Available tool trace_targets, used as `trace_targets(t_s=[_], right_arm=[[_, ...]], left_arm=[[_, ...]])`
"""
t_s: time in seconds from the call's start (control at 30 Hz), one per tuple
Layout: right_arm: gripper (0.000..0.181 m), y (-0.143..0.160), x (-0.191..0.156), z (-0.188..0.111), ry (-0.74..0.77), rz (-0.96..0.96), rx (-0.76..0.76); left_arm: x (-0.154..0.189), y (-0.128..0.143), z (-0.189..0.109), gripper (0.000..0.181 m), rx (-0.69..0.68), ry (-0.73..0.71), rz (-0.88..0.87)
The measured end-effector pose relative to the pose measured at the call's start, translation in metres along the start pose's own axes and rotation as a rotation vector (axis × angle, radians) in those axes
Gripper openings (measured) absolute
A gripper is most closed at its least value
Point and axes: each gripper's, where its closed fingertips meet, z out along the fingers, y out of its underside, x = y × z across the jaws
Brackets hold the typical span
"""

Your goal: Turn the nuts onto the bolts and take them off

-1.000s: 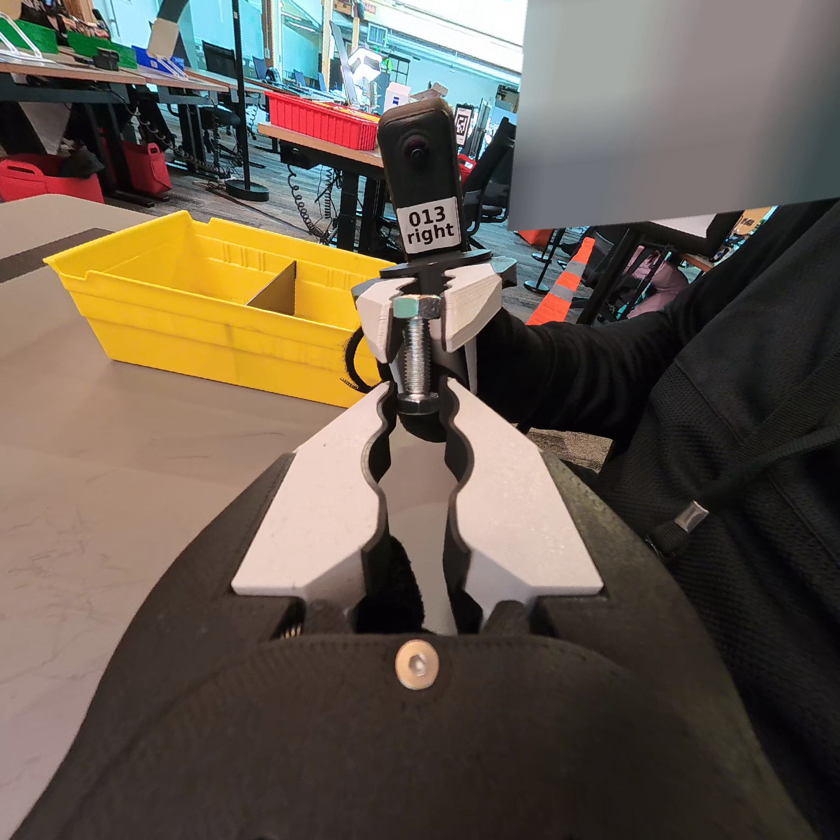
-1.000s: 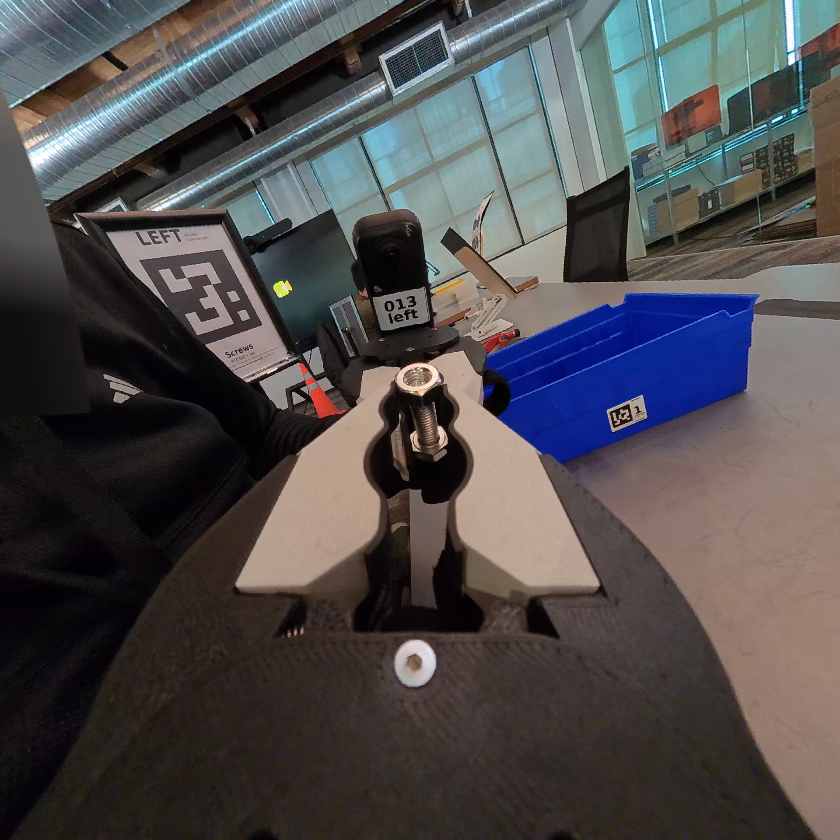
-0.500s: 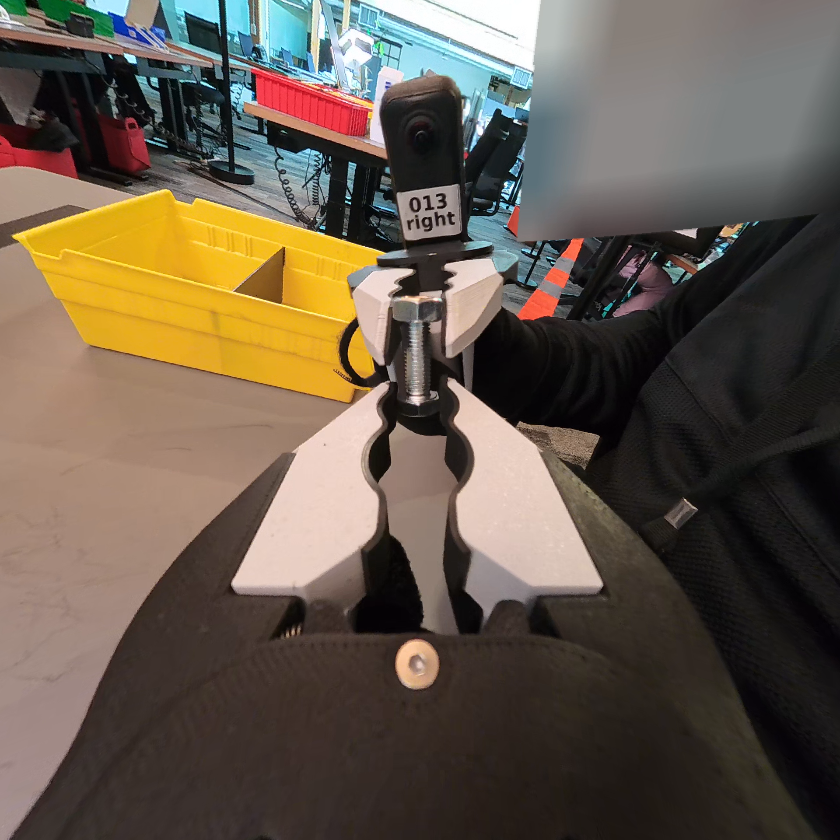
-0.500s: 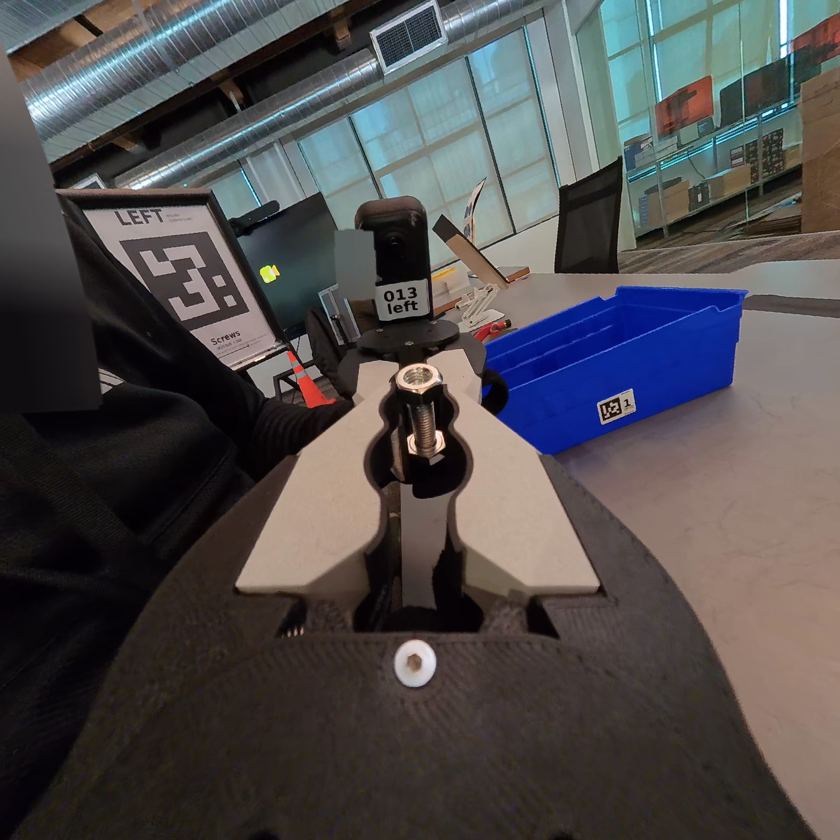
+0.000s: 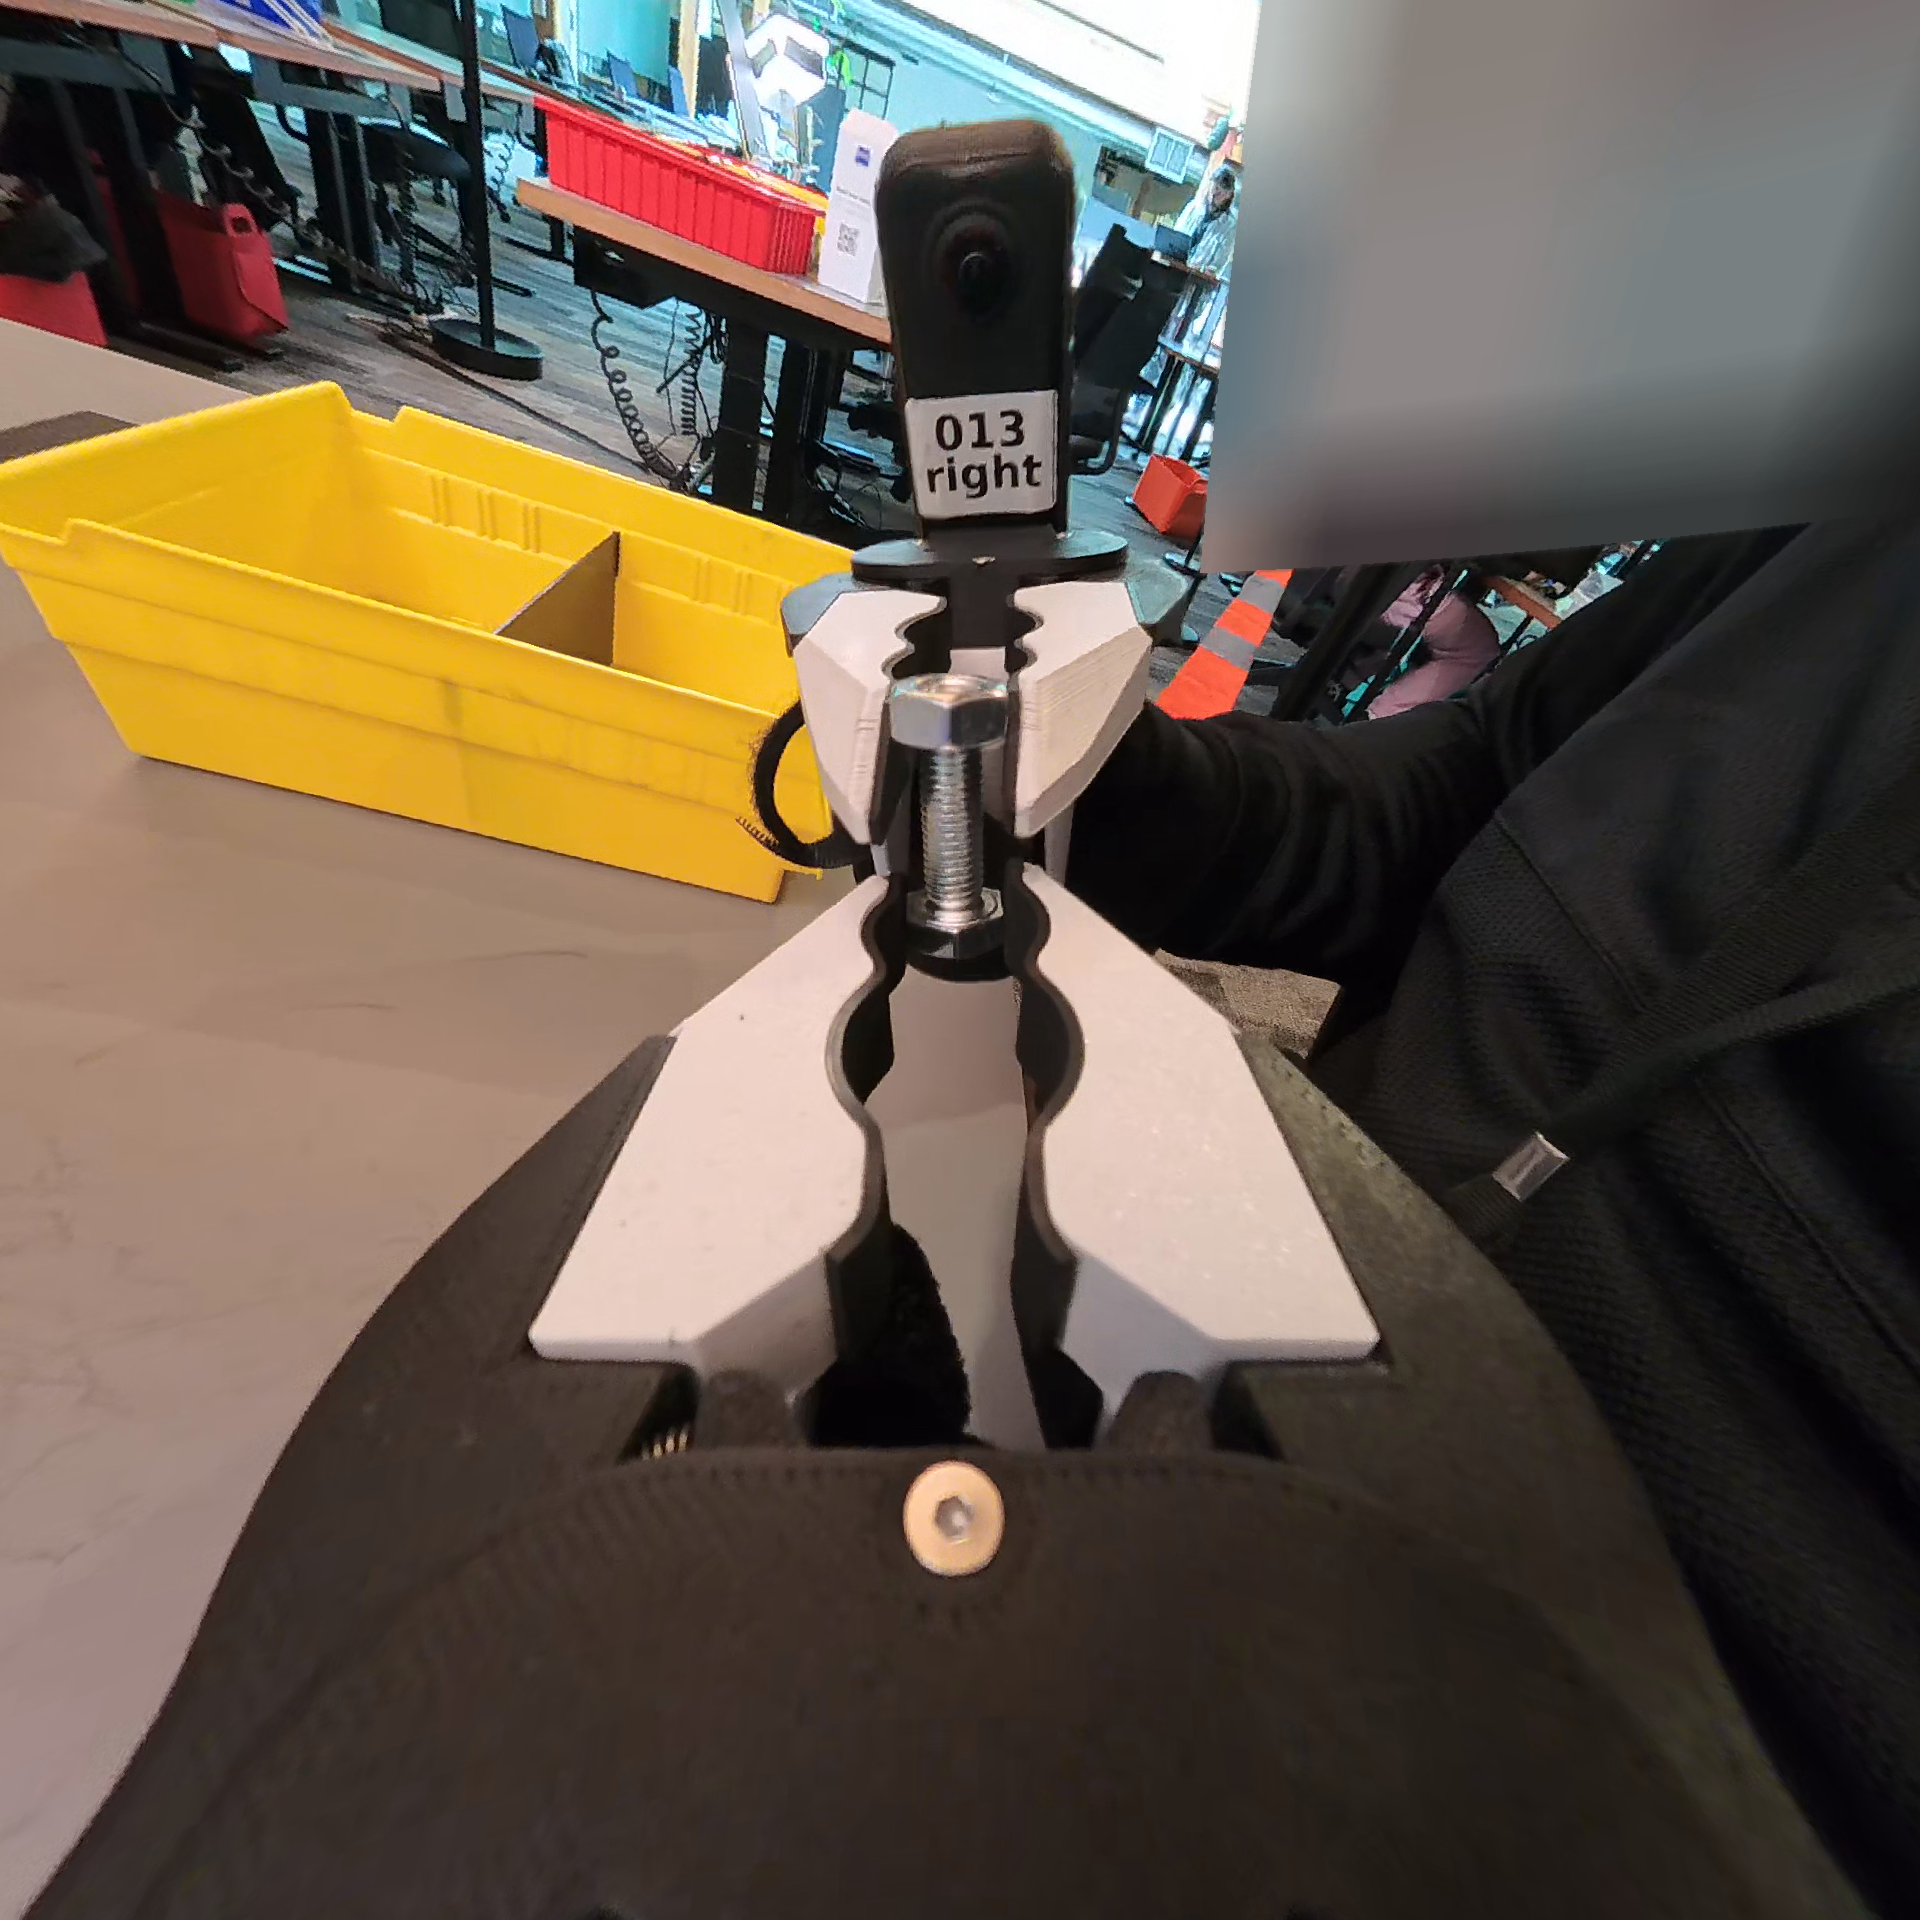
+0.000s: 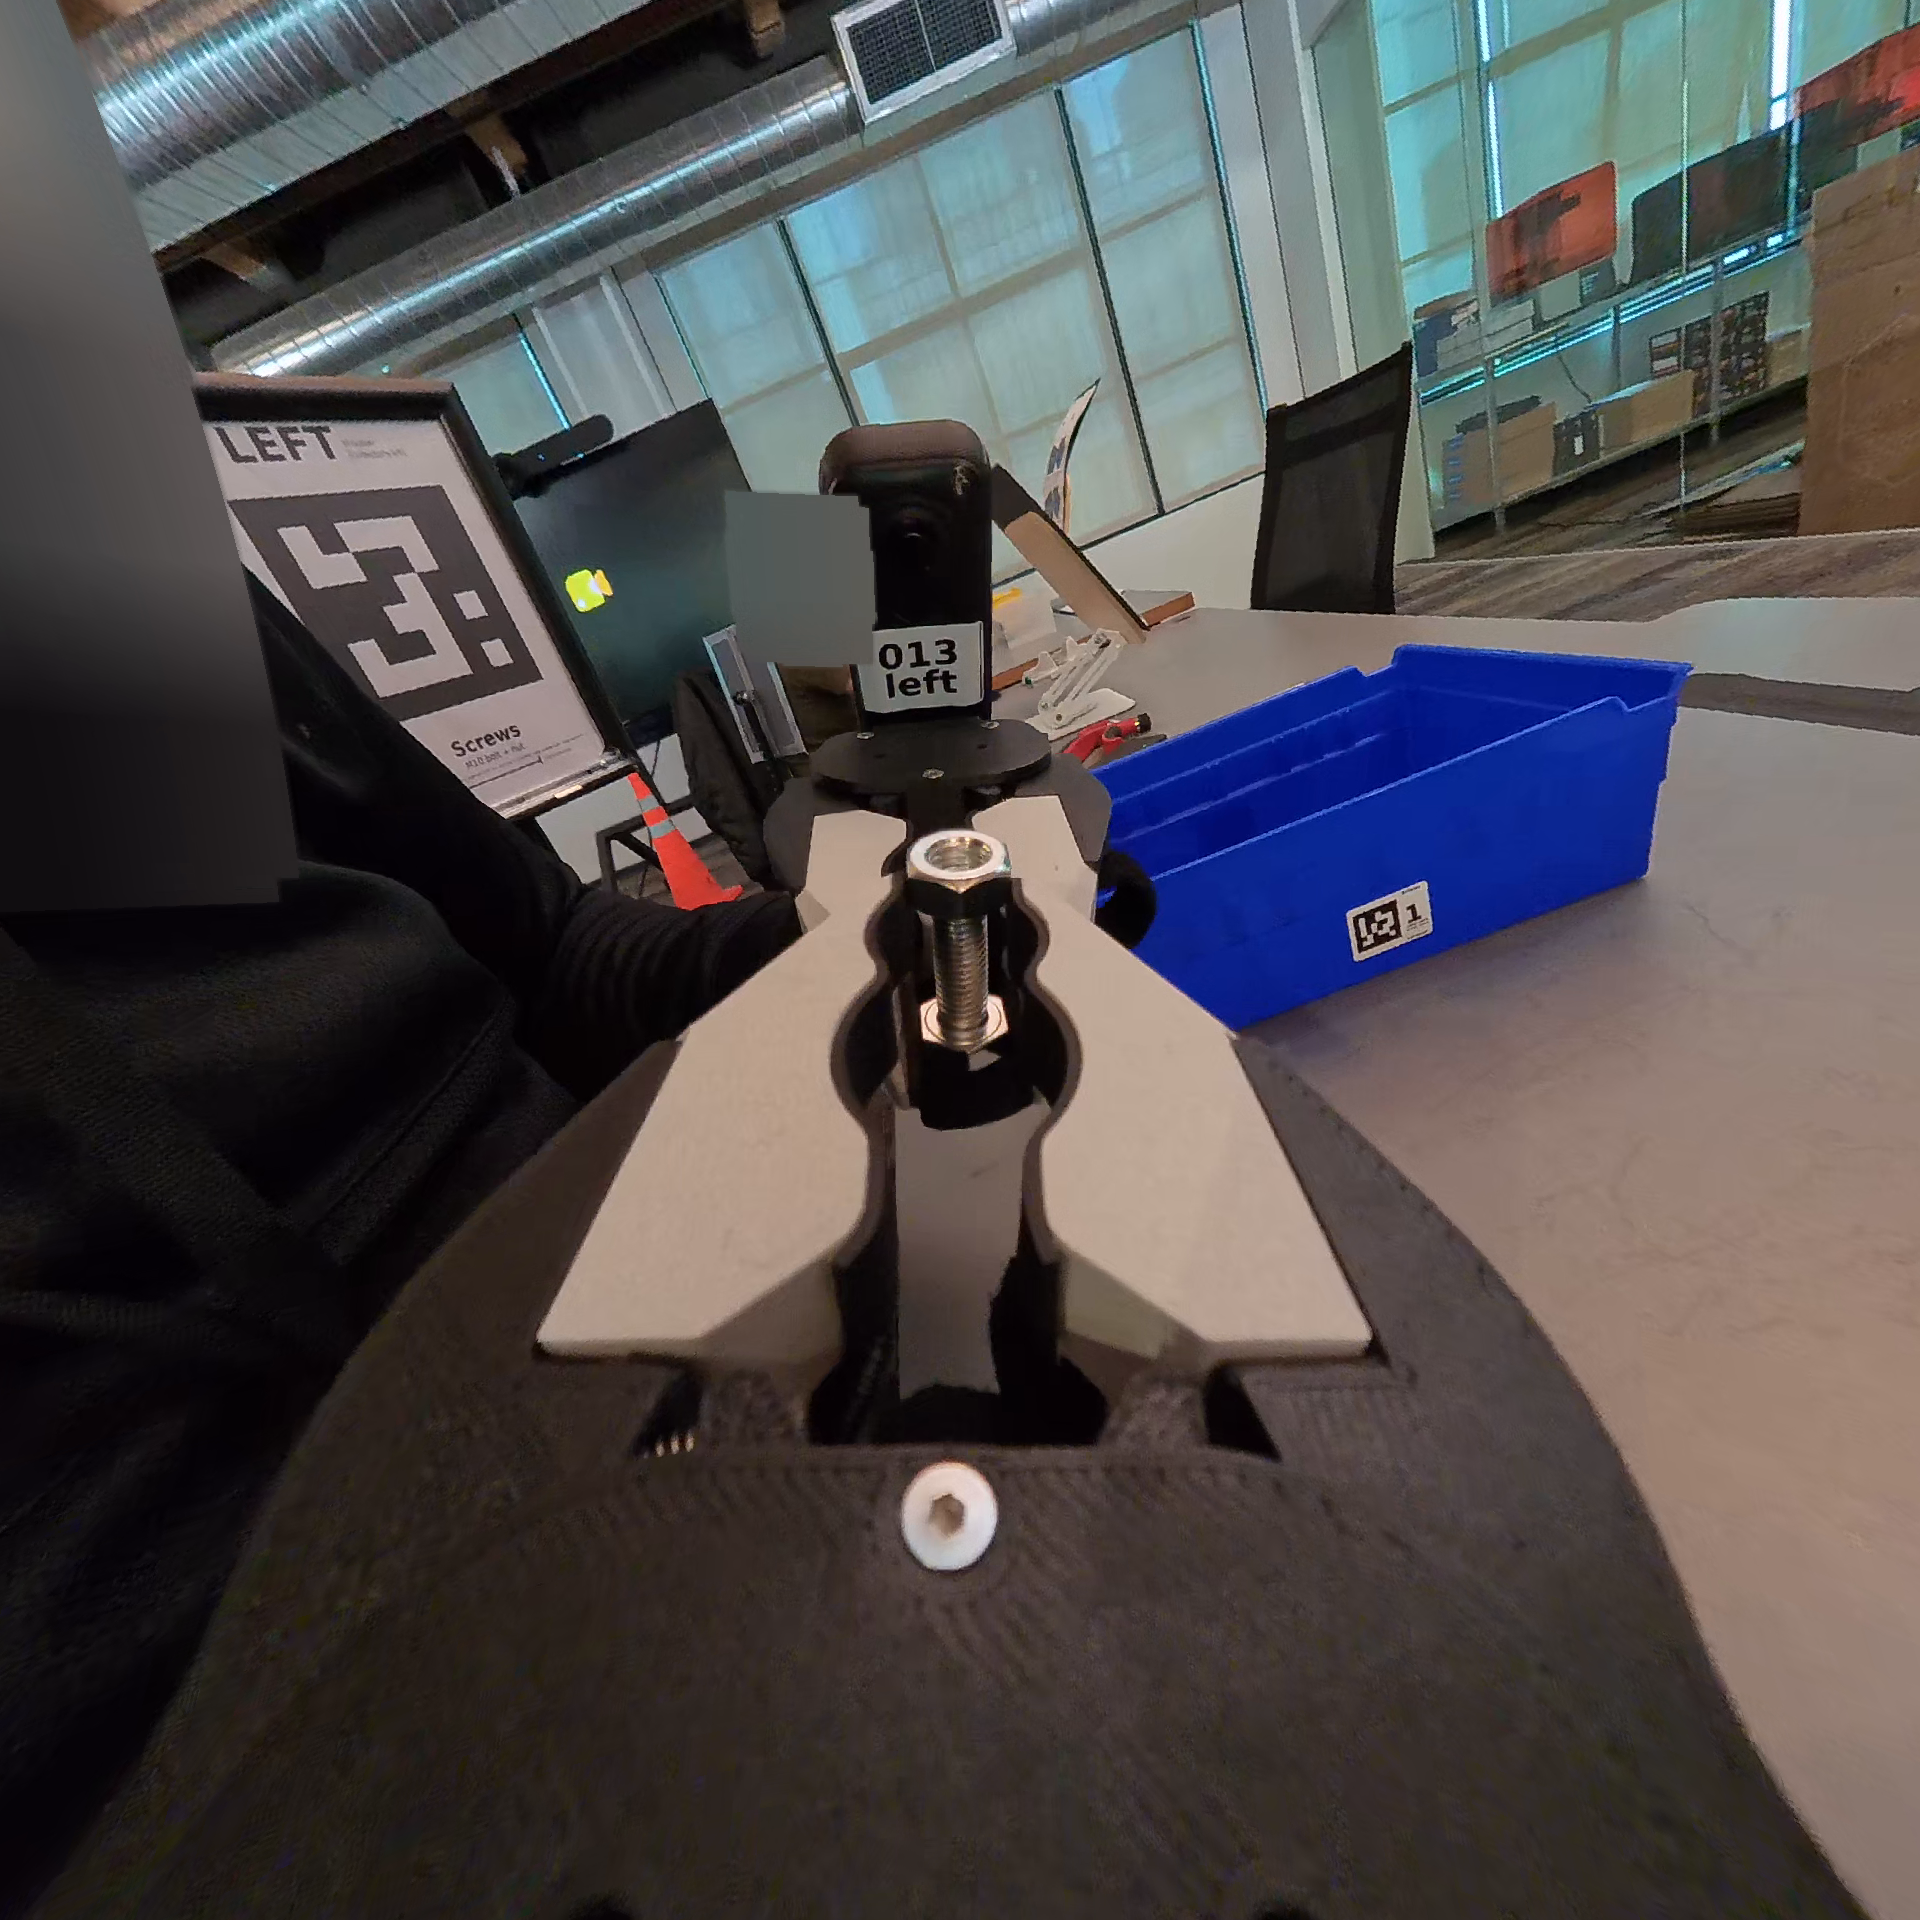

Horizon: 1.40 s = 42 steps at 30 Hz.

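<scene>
Grey, faintly marbled worktop (image 5: 260,1039) spreads under both of your tools, in a big open workshop with silver ducts overhead, tall windows, and other benches behind. On one side of you a yellow bin (image 5: 416,665) with a brown divider sits on the worktop; on the other side a blue bin (image 6: 1403,821) carries a small black-and-white sticker on its wall. A framed sign with a large square marker (image 6: 405,592) stands past your dark sleeve, and an orange cone (image 6: 675,852) shows beyond it. Between your two tools, held up above the worktop, is one silvery bolt (image 5: 951,821) with a hex head and a bright threaded shank. Your right hand-held gripper (image 6: 956,1029) is clenched on the bolt's hex head, seen in its own view at the near end of the shank. Your left hand-held gripper (image 5: 951,925) is clenched on the nut (image 6: 958,864), a shiny hex piece sitting at the far tip of the thread in the right wrist view, its open bore facing up. Both tools point straight at each other, tips nearly meeting around the bolt.
</scene>
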Motion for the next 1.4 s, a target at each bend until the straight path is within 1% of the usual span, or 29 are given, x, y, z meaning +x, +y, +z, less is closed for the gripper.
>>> trace_targets(t_s=[0.07,0.1,0.37,0.9,1.03,1.4], right_arm=[[0.028,-0.001,0.001,0.000,0.000,0.019,0.010],[0.032,-0.002,0.002,0.000,0.004,0.025,0.016],[0.043,-0.008,0.010,-0.005,0.027,0.054,0.055],[0.046,-0.009,0.012,-0.006,0.026,0.074,0.068],[0.046,-0.008,0.011,-0.005,0.025,0.071,0.064],[0.044,-0.007,0.011,-0.005,0.021,0.073,0.057]], left_arm=[[0.000,-0.002,-0.001,0.016,0.010,0.001,-0.005],[-0.001,-0.003,-0.001,0.016,0.016,-0.001,-0.004],[-0.003,-0.007,-0.005,0.016,0.051,0.005,-0.026],[-0.003,-0.004,-0.002,0.016,0.040,0.012,-0.029],[-0.003,-0.001,-0.001,0.016,0.024,0.009,-0.027],[-0.002,-0.003,-0.002,0.016,0.035,0.015,-0.029]])
